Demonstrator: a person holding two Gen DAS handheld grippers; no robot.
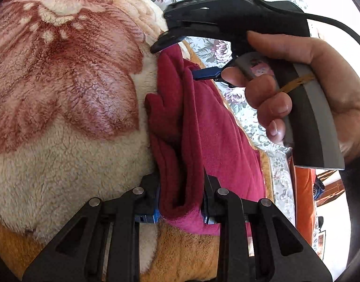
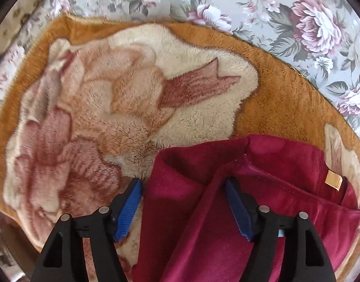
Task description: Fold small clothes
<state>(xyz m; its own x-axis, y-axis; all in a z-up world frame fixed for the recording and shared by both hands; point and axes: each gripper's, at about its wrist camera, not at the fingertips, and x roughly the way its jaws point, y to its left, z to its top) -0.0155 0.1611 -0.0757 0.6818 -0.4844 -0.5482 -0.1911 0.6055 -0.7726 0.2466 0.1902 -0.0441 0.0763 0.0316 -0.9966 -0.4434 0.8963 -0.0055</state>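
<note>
The maroon fleece garment (image 1: 210,127) lies on a plush floral blanket (image 1: 62,82) spread over a flowered bedsheet (image 2: 250,4). The left gripper (image 1: 181,195) is clenched on a bunched fold of the garment, cloth pressed between its blue pads. The right gripper (image 2: 183,188) stands spread wide, one blue pad (image 2: 128,209) on the blanket beside the garment's edge, the other resting on the cloth. A tan label (image 2: 334,180) shows near the garment's far corner

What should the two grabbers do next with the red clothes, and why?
Probably close the right gripper on the red garment. Its jaws stand open around a fold, while the left gripper already pinches the other end, so both ends could then lift off the fleece blanket.
</note>
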